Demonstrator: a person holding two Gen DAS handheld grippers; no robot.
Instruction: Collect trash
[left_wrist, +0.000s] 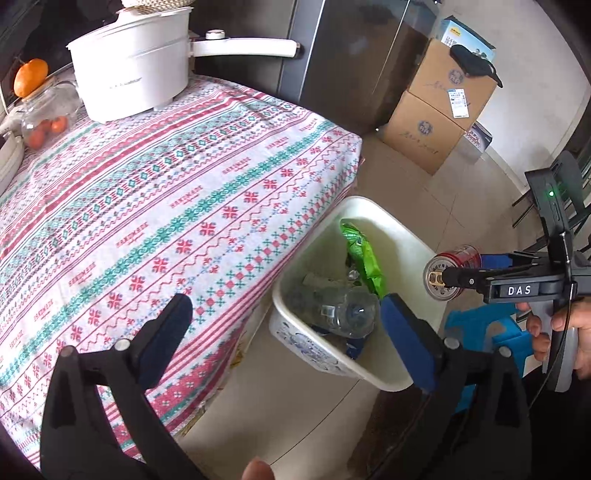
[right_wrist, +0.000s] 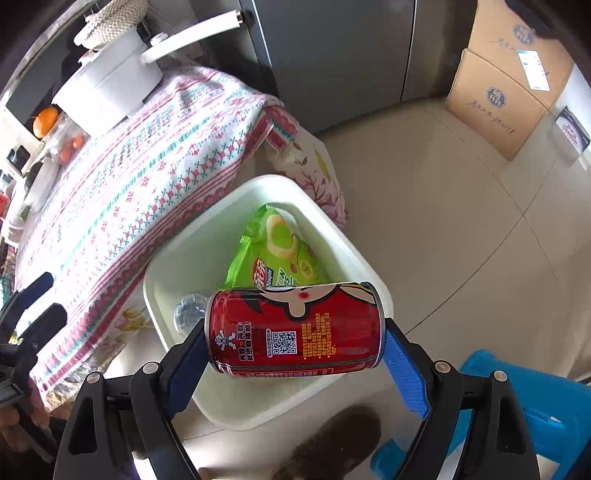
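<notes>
A white bin stands on the floor against the table's corner. Inside lie a green snack bag and a clear plastic bottle. My left gripper hangs open over the bin's near end with nothing between its fingers. My right gripper is shut on a red drink can, gripped end to end and lying sideways just above the bin's near rim. In the left wrist view the can hovers at the bin's right side.
The table wears a patterned cloth and carries a white pot and a jar of oranges. Cardboard boxes stack by a grey cabinet. A blue stool stands right of the bin.
</notes>
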